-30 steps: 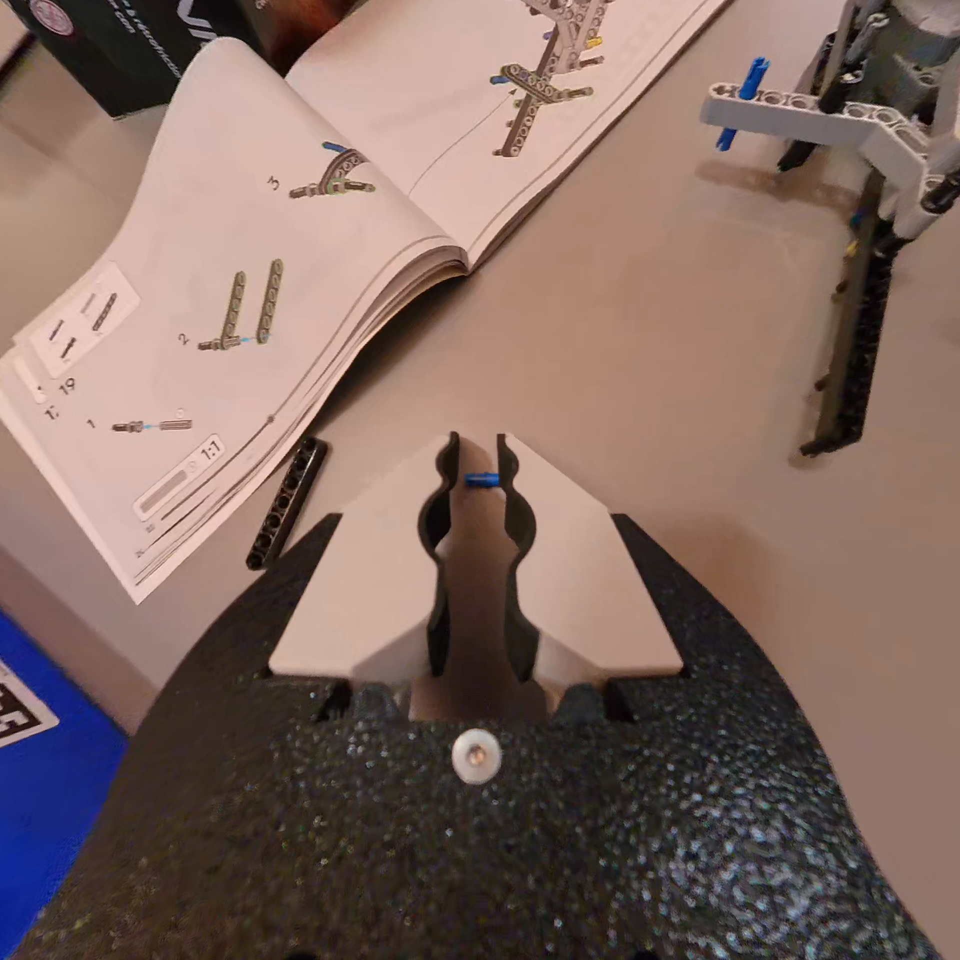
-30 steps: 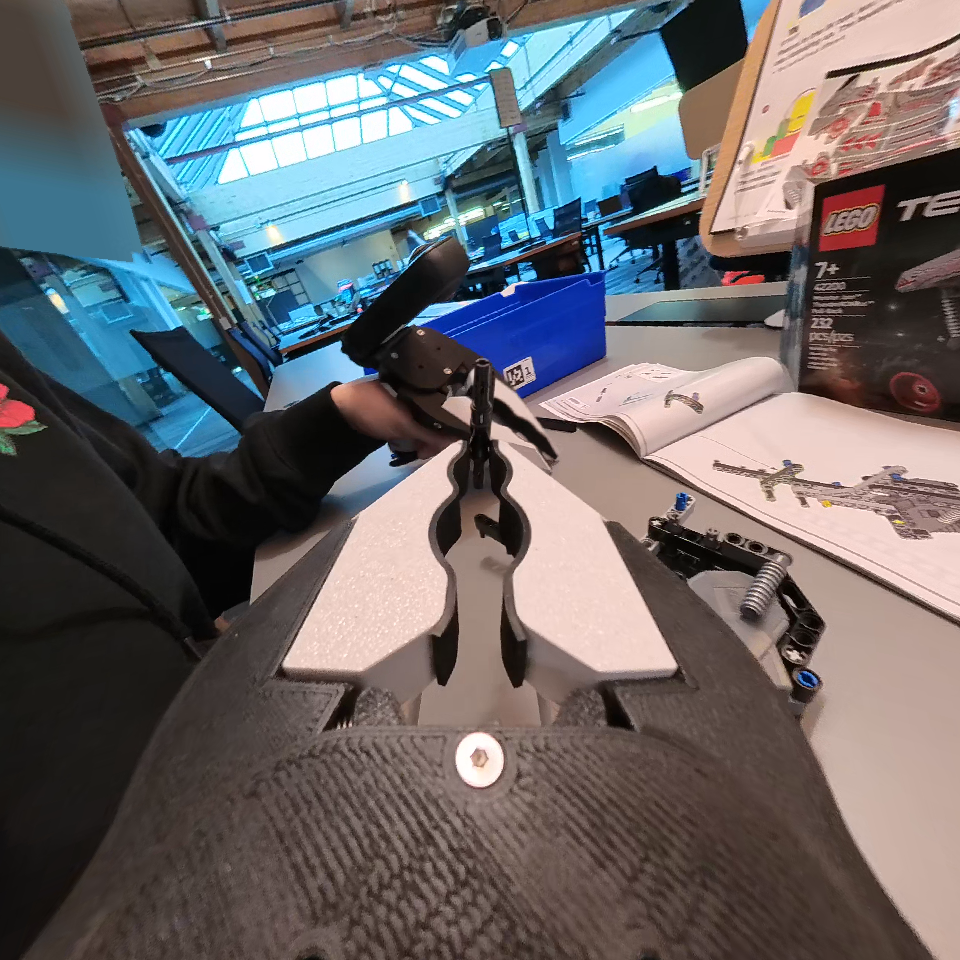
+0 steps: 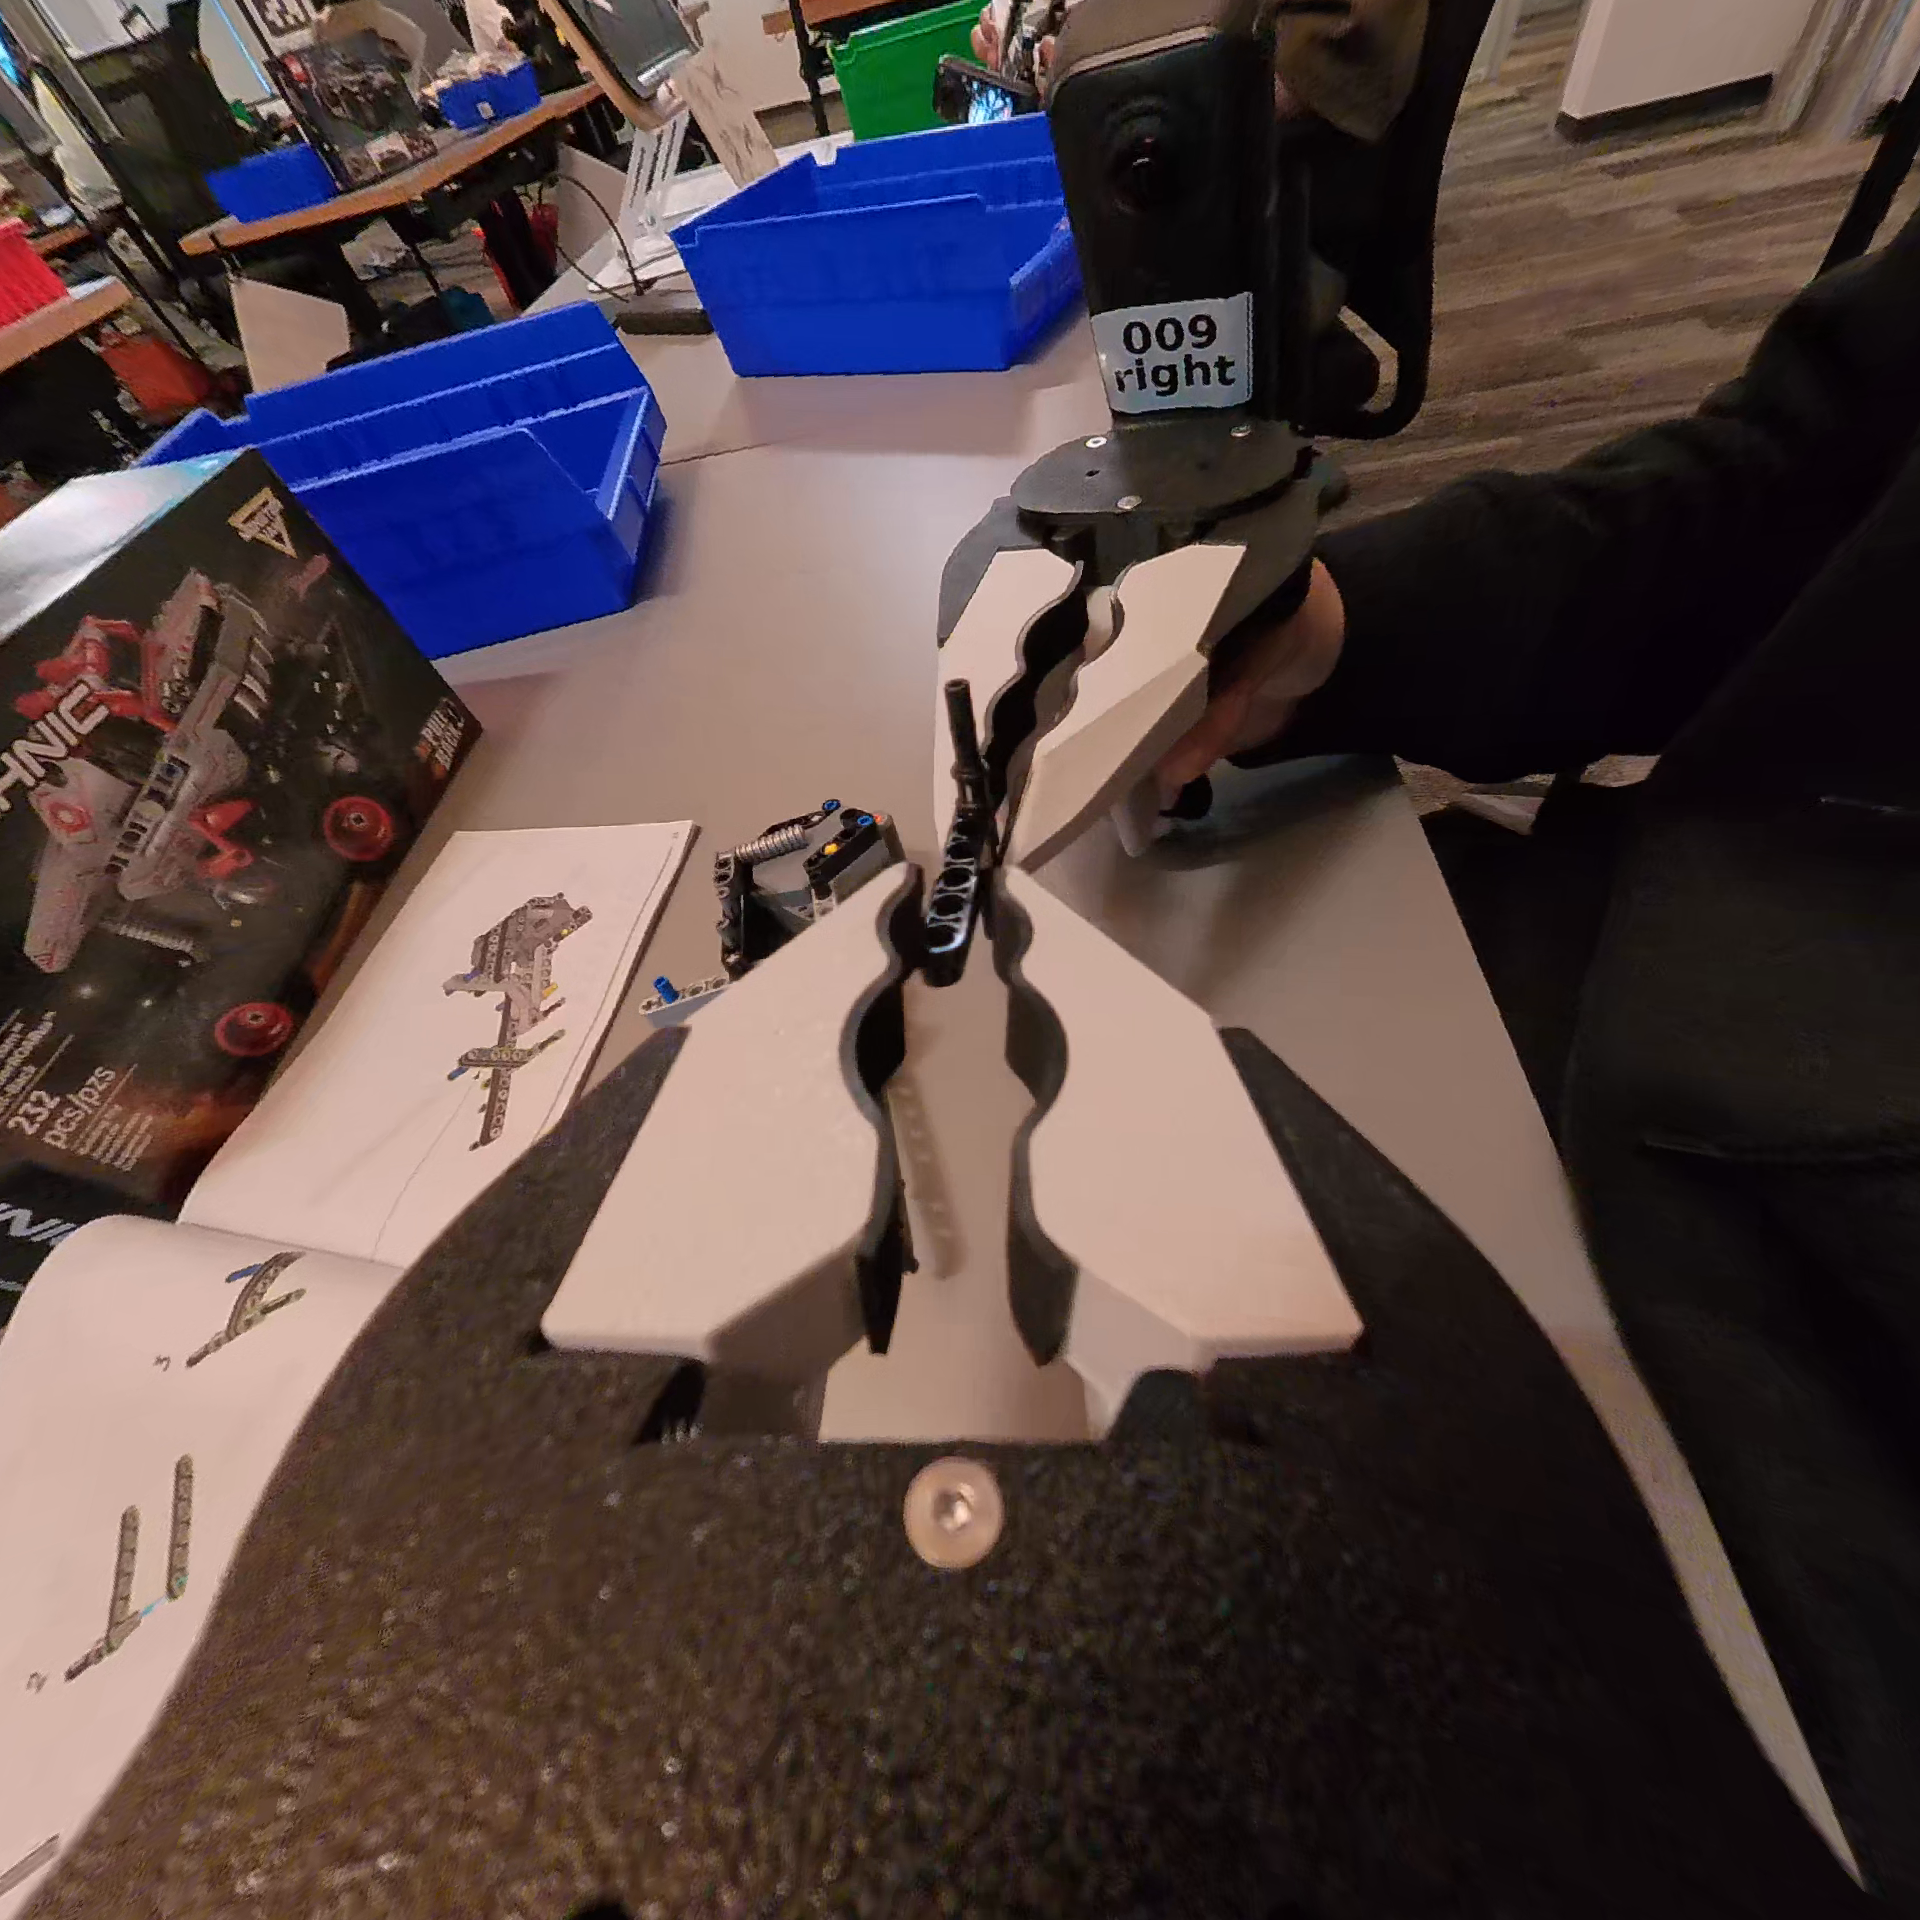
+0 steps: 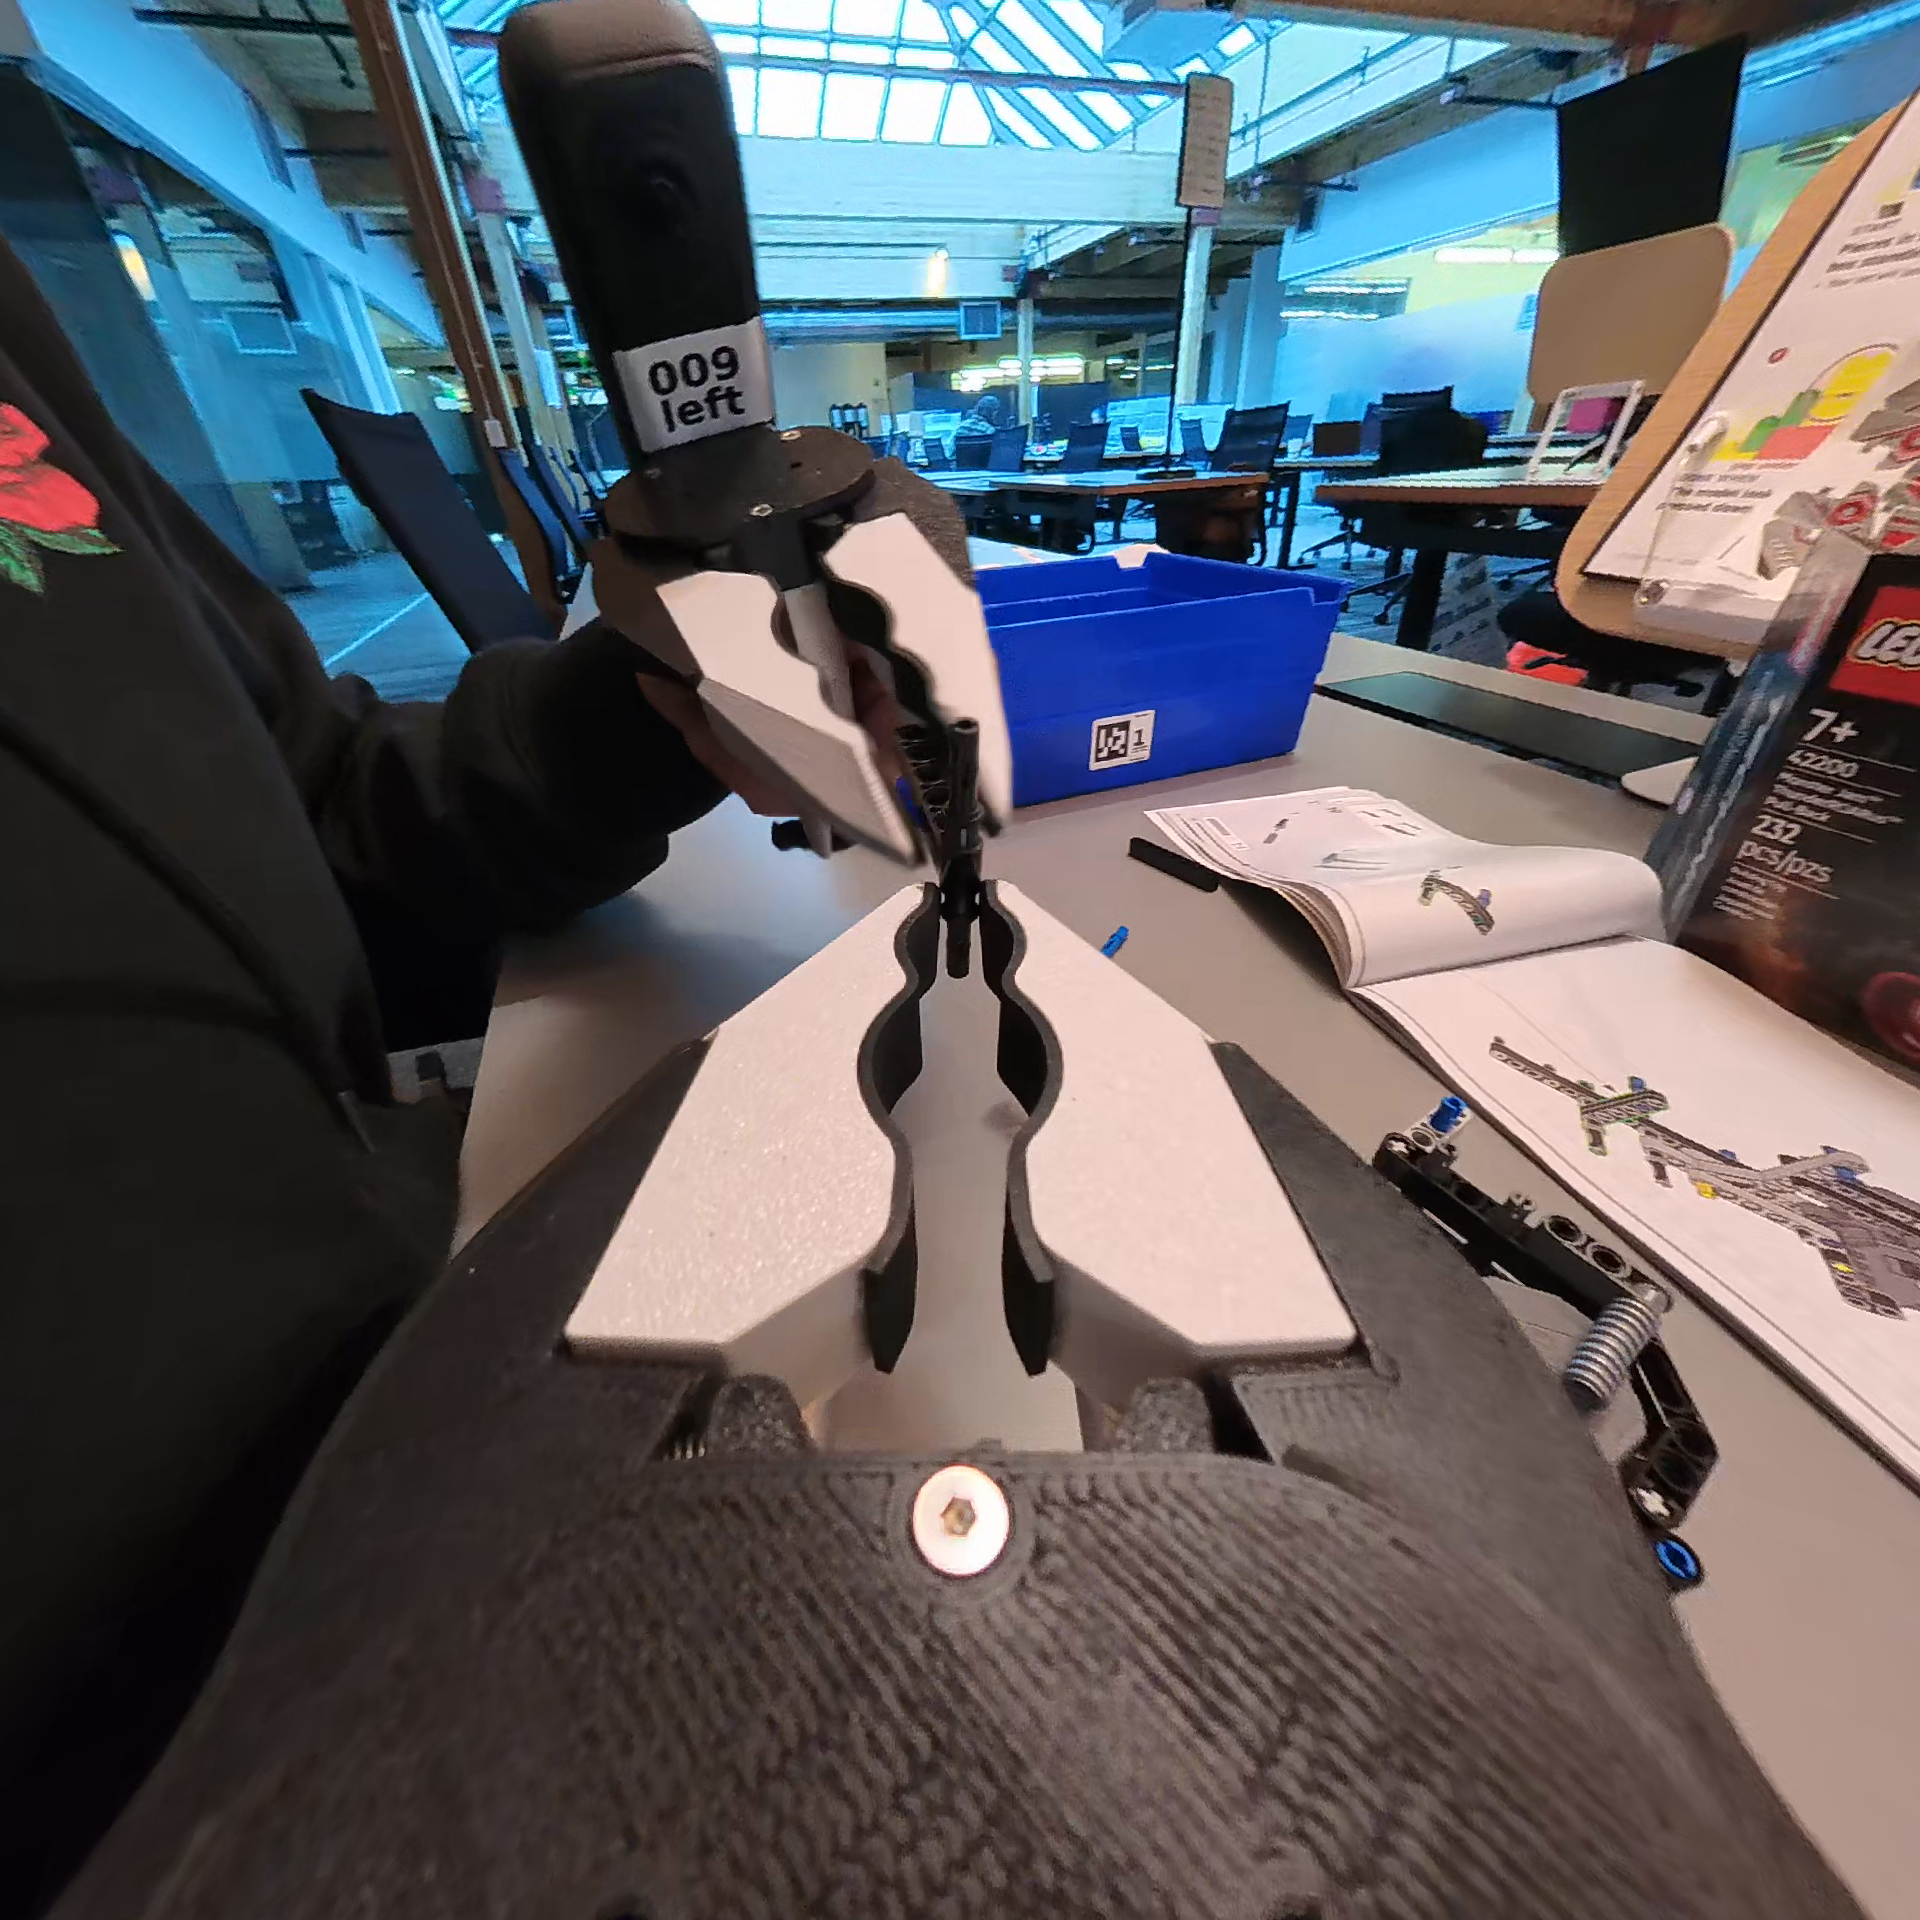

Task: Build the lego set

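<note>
My left gripper [image 3: 951,883] is shut on a short black beam with holes [image 3: 951,914] and holds it upright above the table. My right gripper [image 4: 958,899] is shut on a thin black axle [image 4: 964,831]. The two grippers face each other tip to tip; the right gripper [image 3: 987,842] shows in the left wrist view and the left gripper [image 4: 956,831] in the right wrist view. The axle [image 3: 961,738] lies against the beam's far end. I cannot tell whether it sits in a hole. A partly built black and grey model [image 3: 800,873] lies on the table.
An open instruction booklet [image 4: 1455,883] lies on the grey table, with the set's box [image 3: 187,790] behind it. A second black beam [image 4: 1174,864] and a blue pin [image 4: 1114,938] lie near the booklet. Blue bins [image 3: 468,488] stand at the back. My left and right fingertips are right by each other.
My left gripper has risen from facing down at the table over a blue pin and now faces the right gripper, holding a black beam. The right gripper still holds the axle.
</note>
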